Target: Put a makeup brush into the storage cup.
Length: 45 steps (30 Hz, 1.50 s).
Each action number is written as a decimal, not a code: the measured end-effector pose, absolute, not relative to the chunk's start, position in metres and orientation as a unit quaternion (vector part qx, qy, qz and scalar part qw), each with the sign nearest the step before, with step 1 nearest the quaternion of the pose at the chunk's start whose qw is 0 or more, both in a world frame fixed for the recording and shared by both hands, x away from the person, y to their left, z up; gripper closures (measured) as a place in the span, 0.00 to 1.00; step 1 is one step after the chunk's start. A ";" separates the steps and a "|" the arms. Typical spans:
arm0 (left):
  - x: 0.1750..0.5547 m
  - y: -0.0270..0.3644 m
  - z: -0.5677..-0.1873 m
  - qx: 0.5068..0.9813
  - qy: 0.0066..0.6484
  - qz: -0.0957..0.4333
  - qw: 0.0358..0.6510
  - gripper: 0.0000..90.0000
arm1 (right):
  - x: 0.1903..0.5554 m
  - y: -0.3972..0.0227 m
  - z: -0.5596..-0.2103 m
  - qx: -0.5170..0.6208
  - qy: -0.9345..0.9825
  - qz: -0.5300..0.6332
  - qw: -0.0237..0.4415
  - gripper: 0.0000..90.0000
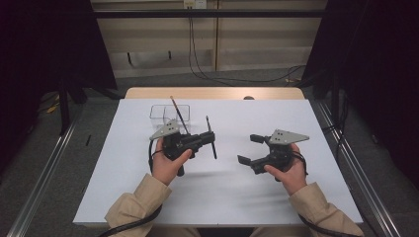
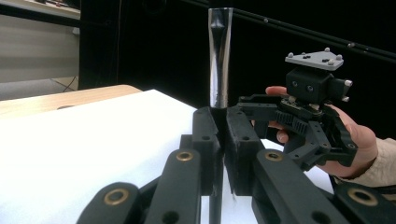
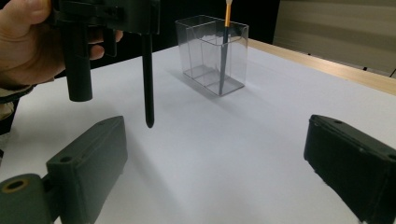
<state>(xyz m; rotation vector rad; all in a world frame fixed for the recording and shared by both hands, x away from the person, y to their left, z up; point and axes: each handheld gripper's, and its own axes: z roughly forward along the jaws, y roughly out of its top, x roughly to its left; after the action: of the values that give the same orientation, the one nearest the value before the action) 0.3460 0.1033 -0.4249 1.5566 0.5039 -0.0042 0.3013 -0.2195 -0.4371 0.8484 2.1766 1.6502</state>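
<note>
A clear box (image 1: 163, 112) with 2 compartments is being kept at the far left of a white sheet (image 1: 247, 197), and a slim brush (image 1: 179, 114) with an orange upper handle is being propped, tilted, in 1 of them. The sheet is being carried by a wooden tabletop (image 1: 212, 93). Black cables (image 1: 237, 79) are being trailed across the grey floor beyond, and 2 metal rails (image 1: 39, 182) are being run alongside the table.

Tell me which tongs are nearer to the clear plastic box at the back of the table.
Left. The left tongs, shut on a dark pen, sit just in front of the clear plastic box. The right tongs, jaws open and empty, are farther off to its right, across the white sheet.
</note>
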 end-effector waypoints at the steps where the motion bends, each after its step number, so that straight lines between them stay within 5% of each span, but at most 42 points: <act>1: 0.346 0.104 -0.425 0.695 0.225 -0.001 0.683 0.93 | 0.301 -0.221 -0.437 0.293 0.754 0.571 0.141 0.06; 45: 0.344 0.113 -0.419 0.694 0.228 0.018 0.682 0.93 | 0.284 -0.282 -0.440 0.310 0.764 0.540 0.172 0.04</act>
<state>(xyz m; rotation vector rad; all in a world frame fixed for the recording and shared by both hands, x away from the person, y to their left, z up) 0.3445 0.1133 -0.4189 1.5574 0.5119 0.0398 0.2835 -0.2817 -0.4404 0.8795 2.1673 1.5317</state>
